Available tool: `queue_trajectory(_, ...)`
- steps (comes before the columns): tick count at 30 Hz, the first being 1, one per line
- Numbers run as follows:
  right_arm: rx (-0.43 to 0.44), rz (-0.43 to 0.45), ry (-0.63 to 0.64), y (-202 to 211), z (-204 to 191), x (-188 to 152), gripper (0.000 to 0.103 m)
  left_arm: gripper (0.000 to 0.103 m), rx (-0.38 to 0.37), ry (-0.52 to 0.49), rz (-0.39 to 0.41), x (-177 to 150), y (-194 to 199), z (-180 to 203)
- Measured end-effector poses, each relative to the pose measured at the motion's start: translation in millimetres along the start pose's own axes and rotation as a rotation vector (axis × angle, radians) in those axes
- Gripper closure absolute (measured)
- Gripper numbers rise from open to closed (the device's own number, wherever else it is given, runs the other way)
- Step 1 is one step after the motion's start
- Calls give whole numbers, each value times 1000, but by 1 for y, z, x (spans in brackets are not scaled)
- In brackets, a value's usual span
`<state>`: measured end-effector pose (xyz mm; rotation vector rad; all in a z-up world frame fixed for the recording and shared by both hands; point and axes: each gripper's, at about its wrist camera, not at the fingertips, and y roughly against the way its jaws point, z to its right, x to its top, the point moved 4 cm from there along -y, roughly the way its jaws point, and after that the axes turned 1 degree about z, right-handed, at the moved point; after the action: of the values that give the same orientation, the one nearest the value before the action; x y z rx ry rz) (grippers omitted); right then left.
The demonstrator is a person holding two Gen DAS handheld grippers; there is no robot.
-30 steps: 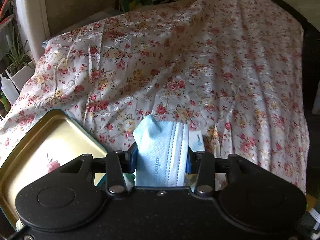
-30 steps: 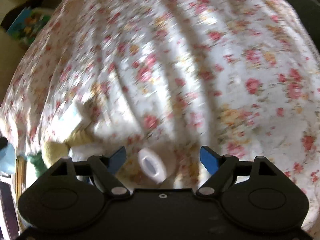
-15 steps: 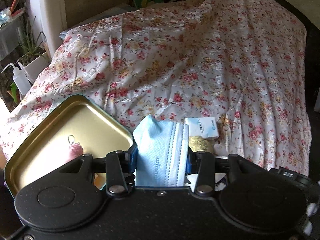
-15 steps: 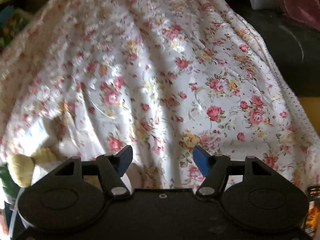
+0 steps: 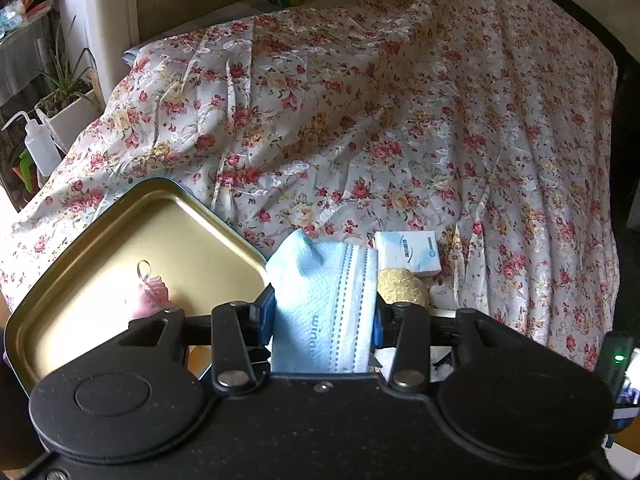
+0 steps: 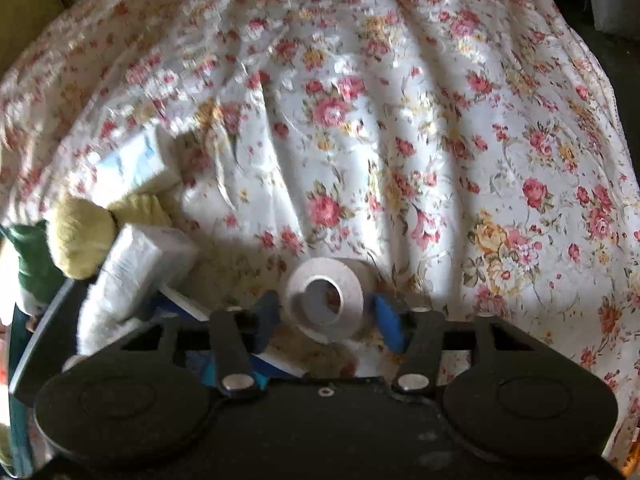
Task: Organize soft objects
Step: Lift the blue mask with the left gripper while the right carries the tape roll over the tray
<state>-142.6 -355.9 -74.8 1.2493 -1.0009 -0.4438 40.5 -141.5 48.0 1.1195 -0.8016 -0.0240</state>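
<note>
Left gripper point(image 5: 323, 316) pinches a blue mask point(image 5: 324, 304), folded, between its 2 blue pads, above the near edge of the floral cloth point(image 5: 360, 120). Left of it lies a gold tin point(image 5: 132, 240) holding 1 pink item point(image 5: 150, 296); right of the mask sit a yellow ball point(image 5: 400, 286) and a tissue pack point(image 5: 406, 252). Right gripper point(image 6: 326, 310) has just been closing around a white tape roll point(image 6: 326, 294); its pads press the roll's sides.
</note>
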Motion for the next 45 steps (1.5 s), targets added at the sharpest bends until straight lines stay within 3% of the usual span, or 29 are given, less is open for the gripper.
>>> queue_trajectory(5, 2, 27, -13, 3, 5, 2, 57, 60, -7, 8, -6, -1, 1, -1)
queue_trajectory(6, 11, 38, -31, 6, 9, 4, 68, 60, -6, 6, -4, -1, 2, -1)
queue_trajectory(7, 19, 54, -52, 10, 14, 6, 85, 60, -4, 6, -1, -1, 2, -2)
queue_trajectory(10, 116, 78, -151, 18, 31, 13, 88, 60, 0, 9, 2, 0, 3, -5)
queue_trajectory(12, 120, 95, -179, 21, 36, 14, 87, 60, 5, 14, 0, 0, 3, -7)
queue_trajectory(15, 100, 122, -122, 25, 26, 13, 82, 60, 9, 21, -7, -1, 1, -10)
queue_trajectory(18, 110, 125, -55, 25, 11, 10, 50, 60, 10, 23, -11, -1, 0, -11)
queue_trajectory(19, 84, 127, -32, 23, 6, 10, 49, 60, 10, 24, -12, -1, 0, -11)
queue_trajectory(22, -20, 97, 24, 9, -6, 9, 47, 60, 7, 22, -9, -1, 0, -11)
queue_trajectory(27, -68, 32, 46, -11, -10, 8, 48, 60, 6, 27, -6, 0, 4, -12)
queue_trajectory(29, -49, 33, 38, -11, -10, 9, 54, 60, 12, 25, -3, 0, 7, -14)
queue_trajectory(33, -18, 46, 7, -7, -6, 8, 54, 60, 35, 29, 14, 0, 15, -25)
queue_trajectory(40, 120, 102, -82, 17, 10, 17, 54, 59, 122, 61, 54, 1, 31, -66)
queue_trajectory(45, 108, 152, -83, 24, 8, 21, 55, 60, 184, 122, 63, -1, 38, -104)
